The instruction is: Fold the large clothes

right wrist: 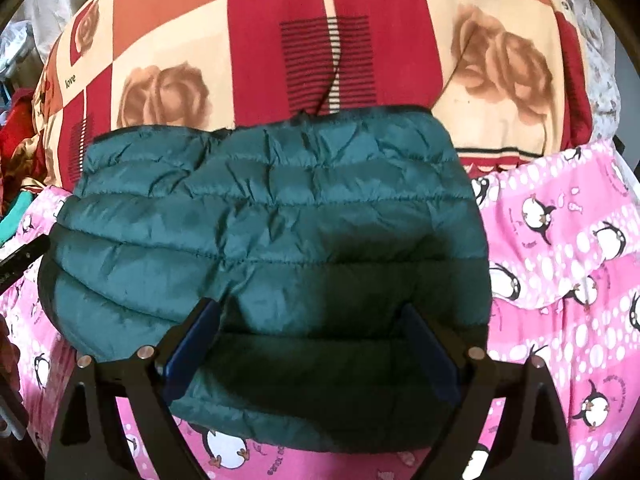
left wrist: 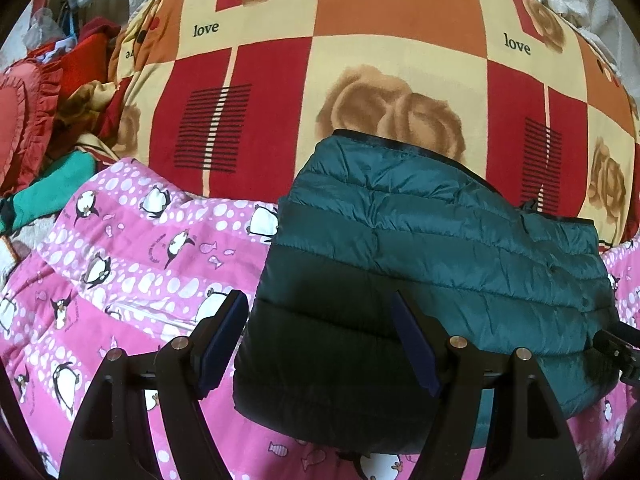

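Note:
A dark teal quilted puffer jacket [left wrist: 440,240] lies folded into a compact block on a pink penguin-print blanket [left wrist: 120,264]. It also shows in the right wrist view [right wrist: 260,208]. My left gripper [left wrist: 320,312] is open above the jacket's near left part, with its left finger over the blanket. My right gripper [right wrist: 312,324] is open above the jacket's near edge, holding nothing. The right gripper's tip shows at the left wrist view's right edge [left wrist: 618,346].
A red, orange and cream patchwork quilt [left wrist: 360,60] with roses and "love" print is piled behind the jacket. A heap of red and green clothes [left wrist: 52,120] lies at the far left. The pink blanket [right wrist: 560,260] spreads to the right.

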A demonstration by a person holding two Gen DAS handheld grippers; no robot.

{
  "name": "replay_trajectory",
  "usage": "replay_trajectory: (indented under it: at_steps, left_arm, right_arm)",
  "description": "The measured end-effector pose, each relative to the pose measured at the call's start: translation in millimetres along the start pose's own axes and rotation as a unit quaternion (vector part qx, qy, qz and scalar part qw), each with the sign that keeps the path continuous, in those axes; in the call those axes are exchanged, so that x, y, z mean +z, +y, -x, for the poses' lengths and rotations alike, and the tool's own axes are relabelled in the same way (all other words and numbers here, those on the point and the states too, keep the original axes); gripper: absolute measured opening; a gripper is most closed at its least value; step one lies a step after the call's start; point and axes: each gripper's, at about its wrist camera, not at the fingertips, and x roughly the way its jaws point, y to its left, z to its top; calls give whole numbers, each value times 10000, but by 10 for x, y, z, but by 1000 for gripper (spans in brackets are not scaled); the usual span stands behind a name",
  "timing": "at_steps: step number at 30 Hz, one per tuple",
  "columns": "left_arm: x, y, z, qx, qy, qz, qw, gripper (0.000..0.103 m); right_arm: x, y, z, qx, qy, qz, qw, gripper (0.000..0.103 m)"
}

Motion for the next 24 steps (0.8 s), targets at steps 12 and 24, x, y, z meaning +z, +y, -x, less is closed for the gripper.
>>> replay_trajectory:
  at_steps: [12, 24]
  left_arm:
    - [83, 164, -153, -398, 179, 443, 9981, 51]
    - [184, 582, -669, -1631, 788, 1650, 9695, 56]
  right_arm:
    - [82, -219, 19, -49, -62, -259, 9996, 100]
    - [158, -931, -299, 5, 186, -1219, 9924, 103]
